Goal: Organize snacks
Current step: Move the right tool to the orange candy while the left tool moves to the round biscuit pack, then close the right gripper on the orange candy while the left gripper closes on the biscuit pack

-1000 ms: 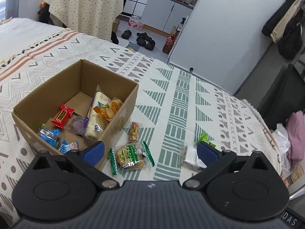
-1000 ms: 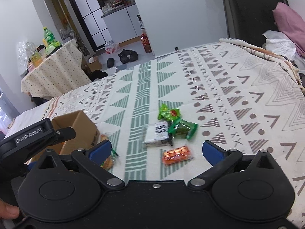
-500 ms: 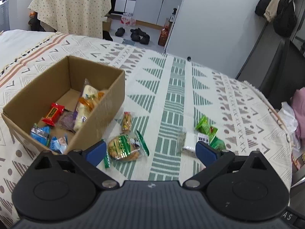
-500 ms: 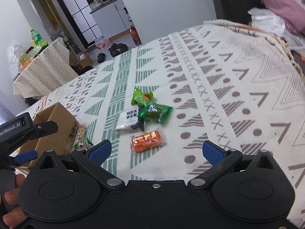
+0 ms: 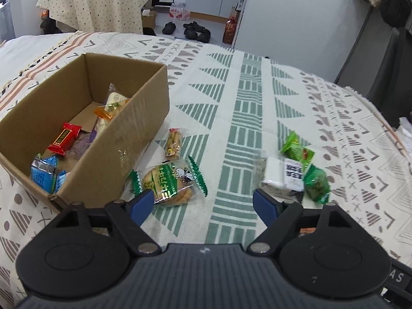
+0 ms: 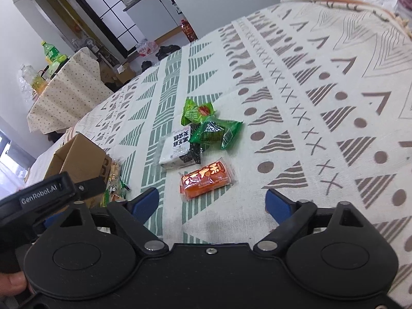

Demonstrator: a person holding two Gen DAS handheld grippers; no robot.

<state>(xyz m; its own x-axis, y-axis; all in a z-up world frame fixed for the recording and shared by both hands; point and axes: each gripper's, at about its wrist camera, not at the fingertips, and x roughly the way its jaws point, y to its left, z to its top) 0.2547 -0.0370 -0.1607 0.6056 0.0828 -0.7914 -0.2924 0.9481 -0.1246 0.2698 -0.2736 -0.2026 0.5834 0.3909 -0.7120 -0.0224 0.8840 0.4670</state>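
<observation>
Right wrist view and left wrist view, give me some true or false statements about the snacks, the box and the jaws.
1. The orange packet lies inside the cardboard box. False: it lies on the blanket, outside the box.
2. A red packet lies in the box. True.
3. The right gripper holds a green packet. False: its jaws are empty.
4. The biscuit pack lies beside the box. True.
5. The left gripper has nothing between its jaws. True.

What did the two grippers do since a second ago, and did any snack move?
Both came down closer to the bed. The left gripper neared the green-edged biscuit packet, the right gripper the orange snack packet. Both jaws have just been closing, nothing gripped. The snacks and the brown cardboard box stayed put.
</observation>
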